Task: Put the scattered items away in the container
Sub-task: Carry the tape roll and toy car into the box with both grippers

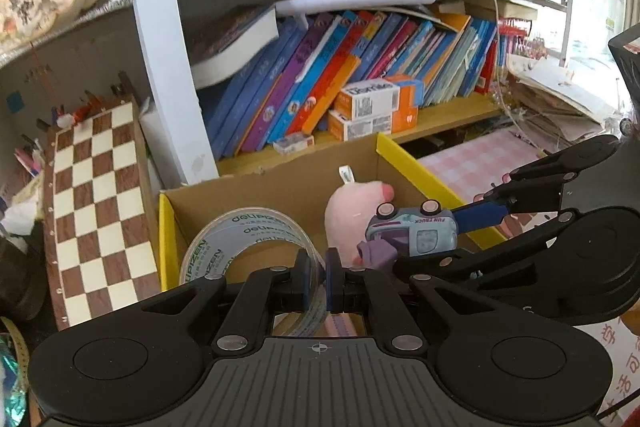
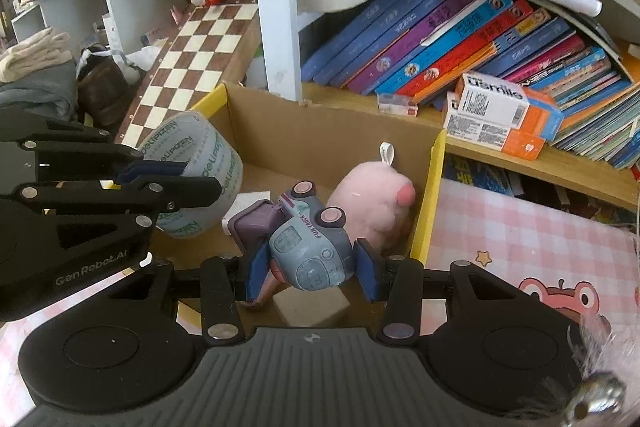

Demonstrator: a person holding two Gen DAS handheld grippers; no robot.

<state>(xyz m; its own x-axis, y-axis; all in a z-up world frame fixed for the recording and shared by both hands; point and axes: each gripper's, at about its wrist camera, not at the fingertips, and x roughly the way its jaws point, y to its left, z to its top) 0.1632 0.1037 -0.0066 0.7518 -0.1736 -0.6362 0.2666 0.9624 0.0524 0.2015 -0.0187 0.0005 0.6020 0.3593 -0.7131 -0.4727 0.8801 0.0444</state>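
Pinching the wall of a clear tape roll (image 1: 256, 239) between the pressed-together pads of the left tool (image 1: 316, 281), hanging it over the cardboard box (image 1: 288, 183) at the 9 o'clock side. Clamping a grey-blue toy truck (image 2: 310, 247), wheels turned up, in the right tool (image 2: 312, 275) above the box's middle. Lying inside at 2 o'clock, against the yellow-edged wall, a pink plush toy (image 2: 372, 203). Leaning behind the box at 10 o'clock, a chessboard (image 2: 200, 55); filling the bookshelf (image 2: 520, 155) at 1 o'clock, slanted books.
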